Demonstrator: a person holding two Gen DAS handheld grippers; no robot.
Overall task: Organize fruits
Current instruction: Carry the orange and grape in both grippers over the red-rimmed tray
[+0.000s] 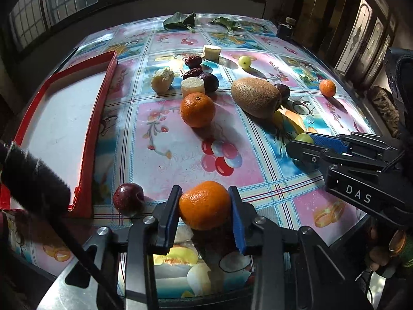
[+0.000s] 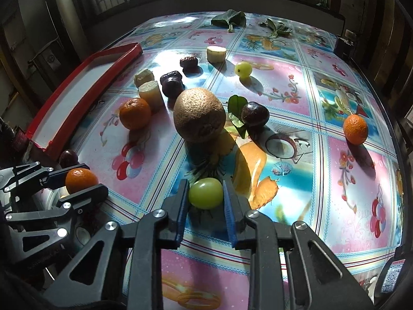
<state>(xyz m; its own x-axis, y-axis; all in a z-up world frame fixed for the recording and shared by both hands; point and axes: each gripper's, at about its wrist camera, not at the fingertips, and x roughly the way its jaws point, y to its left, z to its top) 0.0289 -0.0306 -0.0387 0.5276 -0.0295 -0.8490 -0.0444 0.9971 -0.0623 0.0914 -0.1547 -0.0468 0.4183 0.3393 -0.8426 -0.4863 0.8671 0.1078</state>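
Left wrist view: left gripper clamped on a mandarin at the table's near edge, a dark red plum just to its left, near the red tray corner. Right wrist view: right gripper closed around a green grape, both pads touching; kiwi sits beyond it.
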